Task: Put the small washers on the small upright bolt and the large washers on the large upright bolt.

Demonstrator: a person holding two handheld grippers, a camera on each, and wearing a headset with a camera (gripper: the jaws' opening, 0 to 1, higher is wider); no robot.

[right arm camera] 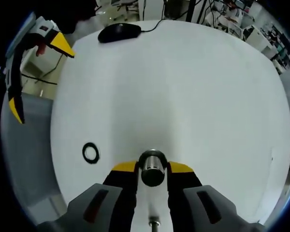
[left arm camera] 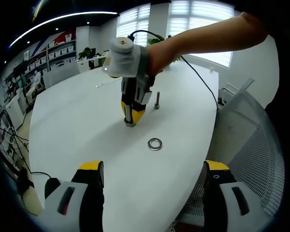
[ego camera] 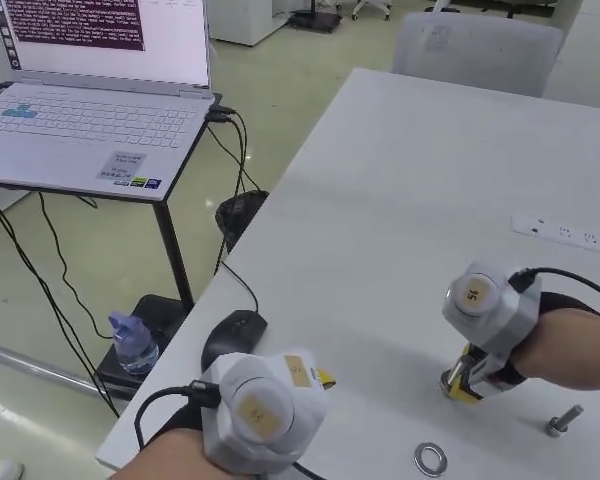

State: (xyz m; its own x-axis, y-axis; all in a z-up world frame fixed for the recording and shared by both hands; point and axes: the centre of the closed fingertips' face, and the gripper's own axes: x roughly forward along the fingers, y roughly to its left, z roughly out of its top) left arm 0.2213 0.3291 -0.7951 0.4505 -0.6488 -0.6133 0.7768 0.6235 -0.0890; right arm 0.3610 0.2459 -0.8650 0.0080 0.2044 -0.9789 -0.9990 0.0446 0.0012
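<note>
The large upright bolt (right arm camera: 152,168) stands on the white table (ego camera: 410,200), and my right gripper (right arm camera: 152,170) is shut on its top, one yellow tip against each side. In the head view this gripper (ego camera: 460,383) points down at the bolt (ego camera: 449,380). The small upright bolt (ego camera: 563,420) stands just right of it, apart. One washer (ego camera: 431,459) lies flat near the front edge. My left gripper (left arm camera: 153,191) is open and holds nothing, short of the washer (left arm camera: 155,143). It looks toward the right gripper (left arm camera: 131,112) and the small bolt (left arm camera: 157,100).
A black mouse (ego camera: 232,336) with its cable lies at the table's left edge. A white power strip (ego camera: 570,233) sits at the far right. Left of the table a laptop (ego camera: 90,110) stands on a stand, with a water bottle (ego camera: 132,342) on the floor.
</note>
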